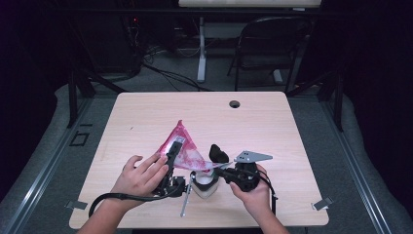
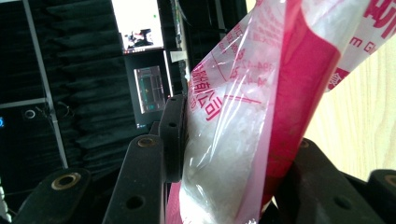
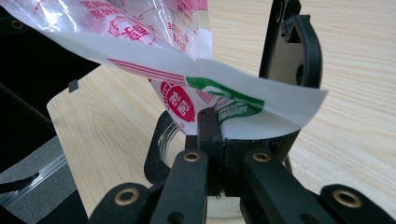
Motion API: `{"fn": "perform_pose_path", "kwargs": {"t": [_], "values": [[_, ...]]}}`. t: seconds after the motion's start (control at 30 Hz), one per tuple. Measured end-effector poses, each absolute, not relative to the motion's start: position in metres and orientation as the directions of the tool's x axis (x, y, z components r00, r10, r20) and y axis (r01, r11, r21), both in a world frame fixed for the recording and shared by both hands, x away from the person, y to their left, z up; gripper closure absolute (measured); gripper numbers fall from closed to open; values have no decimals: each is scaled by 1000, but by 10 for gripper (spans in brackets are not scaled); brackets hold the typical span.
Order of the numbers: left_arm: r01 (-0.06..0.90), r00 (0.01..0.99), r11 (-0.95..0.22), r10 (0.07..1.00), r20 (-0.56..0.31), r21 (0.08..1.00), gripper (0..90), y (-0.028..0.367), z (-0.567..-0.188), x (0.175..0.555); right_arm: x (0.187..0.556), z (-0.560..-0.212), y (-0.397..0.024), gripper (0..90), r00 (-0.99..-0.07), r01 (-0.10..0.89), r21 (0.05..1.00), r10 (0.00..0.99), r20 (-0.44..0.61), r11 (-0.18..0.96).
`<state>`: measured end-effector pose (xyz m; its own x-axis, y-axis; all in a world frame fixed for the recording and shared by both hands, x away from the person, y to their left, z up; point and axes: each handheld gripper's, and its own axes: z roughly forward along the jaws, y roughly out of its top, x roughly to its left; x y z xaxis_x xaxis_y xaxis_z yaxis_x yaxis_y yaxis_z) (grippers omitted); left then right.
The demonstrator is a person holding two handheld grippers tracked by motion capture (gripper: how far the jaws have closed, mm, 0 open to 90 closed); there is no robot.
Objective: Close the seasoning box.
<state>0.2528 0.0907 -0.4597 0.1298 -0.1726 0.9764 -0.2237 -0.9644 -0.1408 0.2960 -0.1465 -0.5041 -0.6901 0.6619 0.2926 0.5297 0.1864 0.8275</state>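
On my screen the wooden desk (image 1: pixel 146 117) carries everything near its front edge. Above it I hold the red and white bag (image 1: pixel 182 146) of white grains stretched between my two hands, its low corner hanging over a clear jar (image 1: pixel 203 184). My left tool (image 1: pixel 171 155) is clamped on the bag's full middle. My right tool (image 1: pixel 225 170) is pinched tight on the bag's flat corner. A dark lid (image 1: pixel 218 153) lies just behind the jar.
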Motion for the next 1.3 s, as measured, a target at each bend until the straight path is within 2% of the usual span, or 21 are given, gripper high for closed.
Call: {"fn": "perform_pose_path", "kwargs": {"t": [0.47, 1.3], "values": [[-219, 148, -964, -188, 971, -153, 656, 95, -459, 256, 296, -506, -145, 900, -697, 528, 825, 658, 285, 202], [-206, 173, -973, -146, 974, -109, 657, 97, -463, 255, 295, -504, -148, 900, -705, 524, 819, 660, 261, 235]]}}
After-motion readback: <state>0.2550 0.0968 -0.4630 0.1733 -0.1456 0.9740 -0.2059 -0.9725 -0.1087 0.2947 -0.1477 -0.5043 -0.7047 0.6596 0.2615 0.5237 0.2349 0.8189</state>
